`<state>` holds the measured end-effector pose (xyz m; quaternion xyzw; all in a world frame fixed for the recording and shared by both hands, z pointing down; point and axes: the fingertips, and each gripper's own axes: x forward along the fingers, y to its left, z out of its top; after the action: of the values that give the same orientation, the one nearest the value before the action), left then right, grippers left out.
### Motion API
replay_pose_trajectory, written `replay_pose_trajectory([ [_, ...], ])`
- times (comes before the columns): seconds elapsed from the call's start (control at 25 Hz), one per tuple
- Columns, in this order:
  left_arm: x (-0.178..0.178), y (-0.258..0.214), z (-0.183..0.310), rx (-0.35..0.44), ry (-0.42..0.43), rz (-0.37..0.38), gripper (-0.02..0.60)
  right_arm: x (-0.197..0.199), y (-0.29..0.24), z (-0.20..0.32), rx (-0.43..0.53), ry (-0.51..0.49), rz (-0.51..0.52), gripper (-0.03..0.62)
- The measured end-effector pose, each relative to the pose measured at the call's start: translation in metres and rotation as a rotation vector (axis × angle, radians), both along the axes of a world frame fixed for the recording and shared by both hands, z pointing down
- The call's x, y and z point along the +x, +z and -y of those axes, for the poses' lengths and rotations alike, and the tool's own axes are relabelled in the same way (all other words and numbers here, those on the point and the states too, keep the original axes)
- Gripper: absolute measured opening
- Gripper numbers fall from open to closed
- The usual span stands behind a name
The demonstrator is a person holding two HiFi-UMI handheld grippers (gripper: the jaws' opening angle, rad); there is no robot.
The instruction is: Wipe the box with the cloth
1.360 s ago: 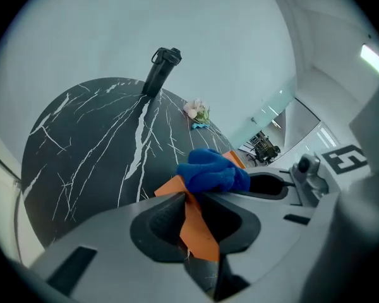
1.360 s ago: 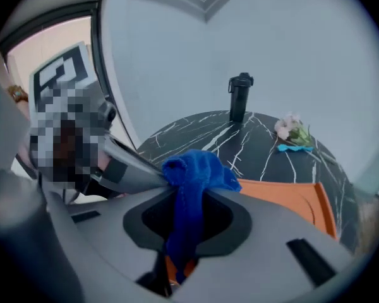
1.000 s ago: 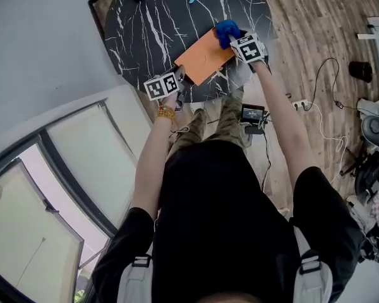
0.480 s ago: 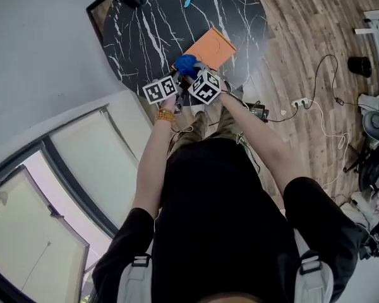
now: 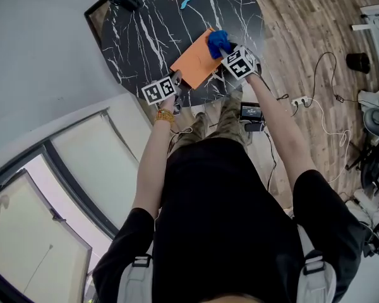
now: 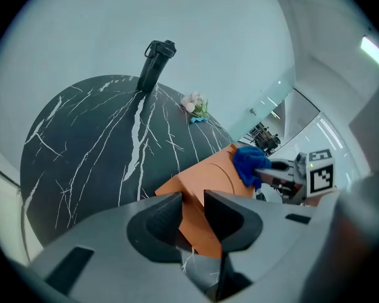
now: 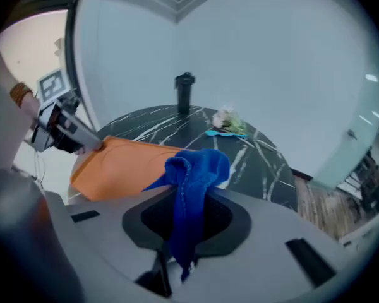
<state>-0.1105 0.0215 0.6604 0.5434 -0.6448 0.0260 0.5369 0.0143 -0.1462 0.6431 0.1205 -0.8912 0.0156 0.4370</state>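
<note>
A flat orange box (image 5: pixel 191 60) lies on the round black marble table (image 5: pixel 145 30). My left gripper (image 5: pixel 180 81) is at the box's near-left corner, jaws shut on the orange edge (image 6: pixel 191 214). My right gripper (image 5: pixel 225 49) is shut on a bunched blue cloth (image 5: pixel 218 41), which rests on the box's far-right end. Its jaws have just been opening a little, with the cloth (image 7: pixel 192 169) still pinched between them and hanging down behind. In the right gripper view the box (image 7: pixel 126 163) stretches left to the left gripper (image 7: pixel 72 137). The left gripper view shows the cloth (image 6: pixel 249 163) on the box (image 6: pixel 208 178).
A black cylinder (image 6: pixel 156 62) stands at the table's far edge. A small bunch of flowers on a teal strip (image 6: pixel 196 107) lies further back. On the wooden floor to the right are cables and a power strip (image 5: pixel 300 103); a small device (image 5: pixel 251 113) sits by the person's legs.
The right gripper swept the cloth across the box to the near-left end beside the left gripper, then back to the far-right end. The left gripper stayed at its corner.
</note>
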Motion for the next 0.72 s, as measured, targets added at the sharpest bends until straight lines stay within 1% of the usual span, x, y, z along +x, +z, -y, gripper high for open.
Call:
replay_pose_trajectory([
  [0.08,0.0,0.0,0.001,-0.004,0.006,0.0,0.11,-0.02,0.008,-0.052,0.043,-0.103,-0.015,0.06],
  [0.12,0.0,0.0,0.002,-0.007,0.008,0.001,0.112,-0.031,0.009,-0.081,0.056,-0.141,-0.005,0.06],
  [0.16,0.001,0.001,0.003,-0.01,0.008,0.002,0.112,-0.042,0.009,-0.111,0.047,-0.172,0.011,0.058],
  [0.24,0.001,0.002,0.002,-0.013,0.003,0.003,0.112,-0.06,0.007,-0.167,-0.012,-0.215,0.042,0.058],
  [0.28,0.0,0.002,0.001,-0.014,-0.001,0.001,0.112,-0.066,0.006,-0.184,-0.037,-0.217,0.052,0.041],
  [0.32,-0.001,0.002,-0.001,-0.014,-0.003,-0.004,0.112,-0.069,0.006,-0.191,-0.063,-0.205,0.065,0.041],
  [0.36,-0.001,0.003,-0.003,-0.014,-0.001,-0.012,0.112,-0.067,0.004,-0.185,-0.089,-0.174,0.087,0.051],
  [0.4,-0.001,0.003,-0.003,-0.015,0.006,-0.02,0.114,-0.06,0.001,-0.167,-0.105,-0.122,0.119,0.051],
  [0.48,0.0,0.004,0.0,-0.019,0.023,-0.027,0.117,-0.033,-0.01,-0.103,-0.09,0.031,0.175,0.052],
  [0.52,0.0,0.004,0.001,-0.019,0.029,-0.025,0.118,-0.012,-0.015,-0.067,-0.069,0.11,0.178,0.052],
  [0.56,0.0,0.004,0.002,-0.018,0.029,-0.023,0.12,0.01,-0.018,-0.035,-0.043,0.173,0.158,0.052],
  [0.6,0.0,0.004,0.002,-0.015,0.024,-0.022,0.12,0.031,-0.016,-0.011,-0.016,0.211,0.118,0.052],
  [0.64,0.0,0.004,0.001,-0.012,0.015,-0.023,0.12,0.047,-0.012,0.003,0.007,0.222,0.074,0.052],
  [0.72,-0.001,0.005,-0.001,-0.013,0.002,-0.025,0.12,0.059,-0.001,0.003,0.027,0.202,0.027,0.052],
])
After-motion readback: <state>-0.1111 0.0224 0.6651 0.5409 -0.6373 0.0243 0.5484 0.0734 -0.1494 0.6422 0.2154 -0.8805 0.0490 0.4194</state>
